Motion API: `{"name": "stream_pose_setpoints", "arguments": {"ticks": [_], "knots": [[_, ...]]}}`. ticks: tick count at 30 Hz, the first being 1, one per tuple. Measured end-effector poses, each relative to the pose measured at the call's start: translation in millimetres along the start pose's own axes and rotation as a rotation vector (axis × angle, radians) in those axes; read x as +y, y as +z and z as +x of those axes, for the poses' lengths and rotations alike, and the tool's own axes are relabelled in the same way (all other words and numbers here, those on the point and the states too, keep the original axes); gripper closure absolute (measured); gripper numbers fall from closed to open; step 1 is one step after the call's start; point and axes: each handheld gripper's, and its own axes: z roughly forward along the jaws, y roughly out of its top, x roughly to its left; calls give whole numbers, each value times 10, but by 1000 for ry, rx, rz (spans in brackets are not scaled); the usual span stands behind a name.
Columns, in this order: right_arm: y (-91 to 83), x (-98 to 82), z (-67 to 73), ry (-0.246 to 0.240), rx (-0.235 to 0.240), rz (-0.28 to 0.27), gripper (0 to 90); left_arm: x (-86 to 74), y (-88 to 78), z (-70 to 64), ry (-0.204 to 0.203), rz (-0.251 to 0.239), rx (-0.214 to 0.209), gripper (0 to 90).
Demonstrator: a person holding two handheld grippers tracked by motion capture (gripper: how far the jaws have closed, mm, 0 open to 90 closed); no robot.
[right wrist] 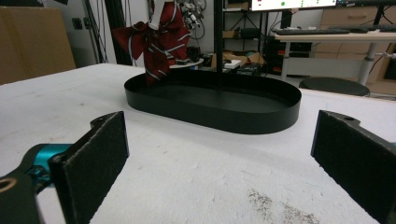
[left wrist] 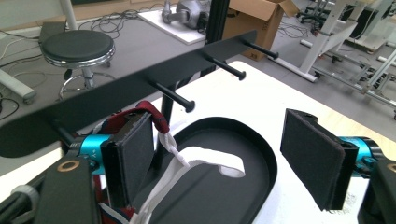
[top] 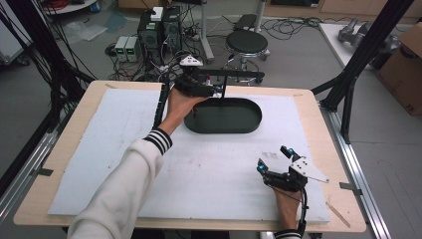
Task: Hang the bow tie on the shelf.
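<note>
Up at the far side of the bench [top: 74, 149], the left tongs [left wrist: 219, 154] stand with their jaws apart beside a black peg rack [left wrist: 140, 86] that rises over an oval black tray [right wrist: 215, 105]. A red striped bow tie [right wrist: 161, 35] with a white strap [left wrist: 187, 161] hangs there, touching the left pad. Well apart, the right tongs [right wrist: 219, 158] rest low on the white mat [top: 209, 169], jaws wide and gripping nothing

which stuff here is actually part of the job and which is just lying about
Part of the job:
red striped bow with its white strap
black peg rack
oval black tray at its foot
left gripper, jaws open

Lying about:
right gripper, open over the white mat
stool
cardboard box
</note>
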Motion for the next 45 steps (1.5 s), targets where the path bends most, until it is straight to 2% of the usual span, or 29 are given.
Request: {"name": "stream_pose_setpoints", "arguments": {"ticks": [10,19,23,28,35,39,45], "knots": [[-4,0,0,-1,-1,0,30,-218,31,-79,5,15,-3,257],[-4,-1,5,3,-2,-1,31,-373,44,-63,15,32,8,261],[-6,-1,1,4,0,-2,30,-408,43,-52,19,27,8,260],[-6,-1,1,4,0,-2,30,-458,-23,-46,49,1,10,259],[-6,-1,4,4,0,0,31,-589,-289,-26,83,-80,-2,252],[-5,-1,4,3,-3,-1,31,-687,-536,24,115,-120,18,239],[-5,-1,3,3,-5,-3,31,-891,-911,154,135,-179,30,229]]}}
